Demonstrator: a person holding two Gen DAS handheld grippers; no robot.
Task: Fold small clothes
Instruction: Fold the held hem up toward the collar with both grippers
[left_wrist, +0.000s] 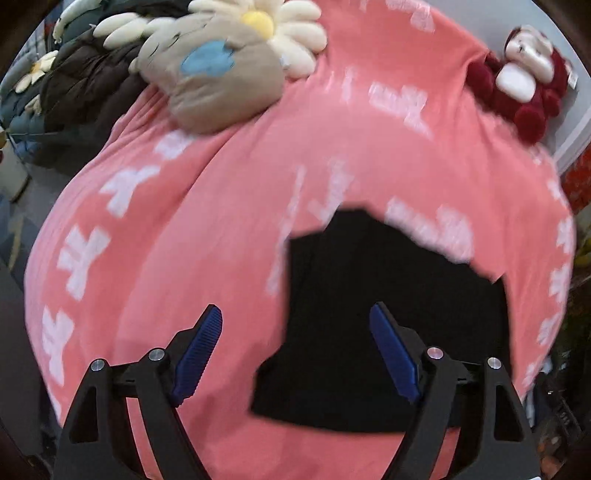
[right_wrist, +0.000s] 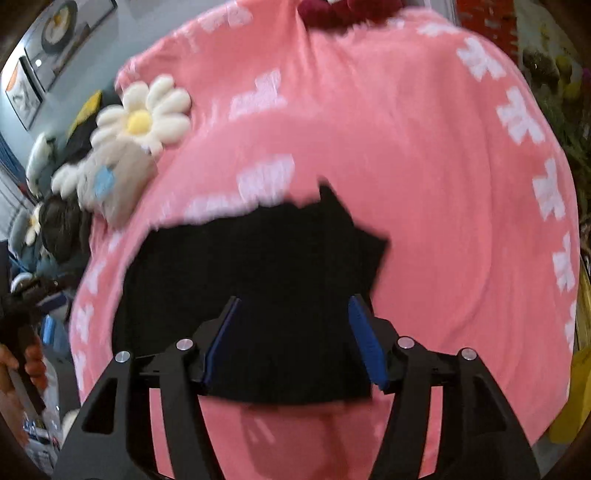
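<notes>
Two grippers hang over a bed covered by a pink blanket (left_wrist: 207, 236) with white printed characters; these marks are blurred and I cannot read them, and no brand or label can be made out.

A black garment (left_wrist: 376, 314) lies flat on the blanket, near its front edge. In the left wrist view it sits toward the right side of the blanket, with an irregular outline. The left gripper (left_wrist: 295, 350) has its blue-padded fingers spread wide and holds nothing; its right finger is over the garment and its left finger is over bare blanket.

In the right wrist view the right gripper (right_wrist: 293, 339) also has its jaws wide apart, both fingers over the near part of the black garment (right_wrist: 266, 266). I cannot tell if the pads touch the cloth.

At the far left corner of the bed rests a beige cushion (left_wrist: 218, 81) with a blue patch, touching a white daisy-shaped plush (left_wrist: 269, 26) with a yellow centre. Beside them is a dark brown quilted piece (left_wrist: 85, 81). At the far right edge sits a red and white plush doll (left_wrist: 524, 74).

Framed pictures (right_wrist: 40, 59) hang on the wall at the left in the right wrist view
</notes>
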